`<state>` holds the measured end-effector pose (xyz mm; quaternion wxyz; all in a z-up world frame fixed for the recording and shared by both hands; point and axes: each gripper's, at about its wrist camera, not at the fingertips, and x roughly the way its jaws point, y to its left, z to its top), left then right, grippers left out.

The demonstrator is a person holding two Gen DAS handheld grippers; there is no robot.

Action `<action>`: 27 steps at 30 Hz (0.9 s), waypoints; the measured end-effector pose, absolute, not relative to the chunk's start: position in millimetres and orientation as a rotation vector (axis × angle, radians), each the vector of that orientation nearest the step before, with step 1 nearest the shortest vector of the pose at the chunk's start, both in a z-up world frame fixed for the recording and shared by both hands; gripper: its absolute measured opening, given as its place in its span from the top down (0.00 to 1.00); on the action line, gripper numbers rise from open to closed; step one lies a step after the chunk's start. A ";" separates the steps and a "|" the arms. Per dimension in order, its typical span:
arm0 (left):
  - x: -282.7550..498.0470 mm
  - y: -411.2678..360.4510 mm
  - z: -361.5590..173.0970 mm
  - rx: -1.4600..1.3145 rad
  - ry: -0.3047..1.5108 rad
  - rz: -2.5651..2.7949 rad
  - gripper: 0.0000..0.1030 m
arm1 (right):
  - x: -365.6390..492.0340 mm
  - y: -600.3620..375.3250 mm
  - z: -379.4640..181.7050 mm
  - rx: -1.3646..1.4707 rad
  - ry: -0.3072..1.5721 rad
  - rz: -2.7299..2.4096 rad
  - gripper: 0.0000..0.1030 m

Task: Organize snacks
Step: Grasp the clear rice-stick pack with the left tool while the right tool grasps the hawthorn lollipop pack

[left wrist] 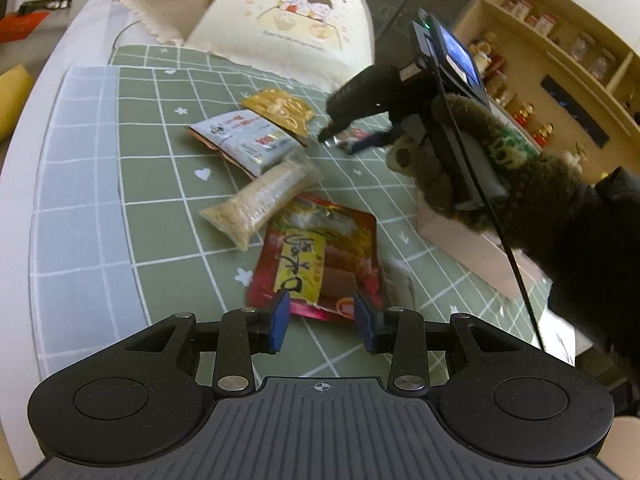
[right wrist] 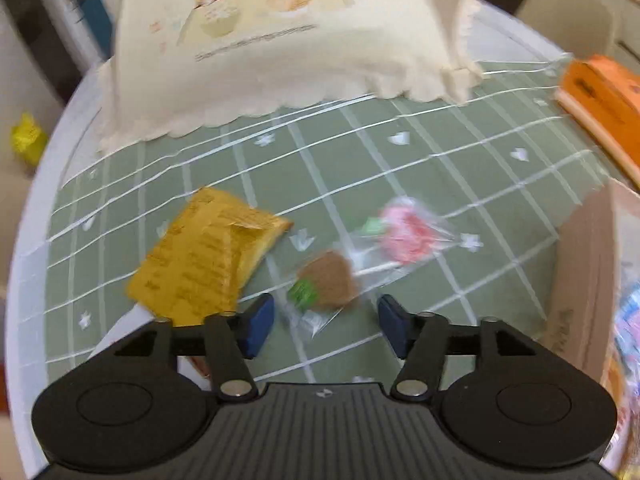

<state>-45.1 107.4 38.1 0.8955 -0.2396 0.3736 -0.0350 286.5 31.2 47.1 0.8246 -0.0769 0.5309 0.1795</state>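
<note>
In the left wrist view my left gripper (left wrist: 321, 319) is open just above the near edge of a red and yellow snack packet (left wrist: 320, 256). Beyond lie a clear bag of pale grains (left wrist: 260, 200), a white and blue packet (left wrist: 244, 140) and a gold packet (left wrist: 280, 110). My right gripper (left wrist: 352, 140) reaches down at the far right over small wrapped sweets. In the right wrist view my right gripper (right wrist: 326, 322) is open, its jaws astride a brown wrapped lollipop (right wrist: 330, 280). A pink lollipop (right wrist: 404, 234) lies just beyond, the gold packet (right wrist: 204, 264) to the left.
A green checked cloth (left wrist: 160, 208) covers the round white table. A cream food cover (right wrist: 280, 40) with a cartoon print stands at the back. A cardboard box (right wrist: 588, 280) with snacks stands on the right, an orange box (right wrist: 600, 100) behind it. Shelves (left wrist: 560, 60) line the wall.
</note>
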 end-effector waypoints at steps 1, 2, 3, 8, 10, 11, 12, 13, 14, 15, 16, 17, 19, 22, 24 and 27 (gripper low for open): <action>-44.9 105.5 37.9 -0.493 0.779 -0.073 0.61 | 281.8 32.9 47.2 -0.211 1.137 0.420 0.81; -44.0 103.2 37.3 -0.492 0.784 -0.073 0.61 | 272.8 33.9 48.9 -0.274 1.150 0.467 0.93; -42.5 100.4 36.9 -0.489 0.791 -0.075 0.61 | 263.4 31.3 50.0 -0.311 1.158 0.494 0.94; -37.8 80.1 39.2 -0.440 0.816 -0.081 0.61 | 202.6 -2.7 54.0 -0.371 1.179 0.614 0.94; -37.7 74.8 39.7 -0.440 0.827 -0.084 0.61 | 195.5 -13.6 60.7 -0.340 1.161 0.625 0.94; -37.3 72.2 40.1 -0.439 0.829 -0.095 0.61 | 200.2 -17.1 64.5 -0.313 1.142 0.610 0.93; -37.3 69.6 40.7 -0.434 0.828 -0.105 0.61 | 205.0 -18.9 68.3 -0.291 1.118 0.588 0.88; -37.3 67.8 41.0 -0.430 0.825 -0.112 0.61 | 212.9 -19.6 71.6 -0.263 1.094 0.554 0.84; -37.5 67.2 40.6 -0.426 0.821 -0.118 0.61 | 220.8 -19.4 73.7 -0.227 1.081 0.525 0.71; -38.0 67.6 39.8 -0.426 0.817 -0.119 0.61 | 229.0 -20.7 73.4 -0.178 1.073 0.495 0.58; -38.6 68.8 38.8 -0.429 0.815 -0.116 0.61 | 240.0 -19.9 72.4 -0.123 1.068 0.466 0.53; -39.7 72.2 37.1 -0.438 0.814 -0.110 0.61 | 253.8 -19.4 68.4 -0.060 1.062 0.425 0.44; -42.6 79.0 35.2 -0.453 0.815 -0.095 0.61 | 274.5 -15.4 59.0 0.023 1.058 0.350 0.40; -46.7 90.6 35.2 -0.453 0.811 -0.077 0.61 | 302.2 -1.1 43.0 0.055 1.088 0.284 0.40; -47.9 97.1 35.6 -0.447 0.806 -0.074 0.61 | 311.9 7.8 42.3 0.039 1.072 0.255 0.36; -45.4 102.8 35.4 -0.442 0.820 -0.050 0.61 | 314.9 23.8 40.9 -0.072 1.077 0.284 0.58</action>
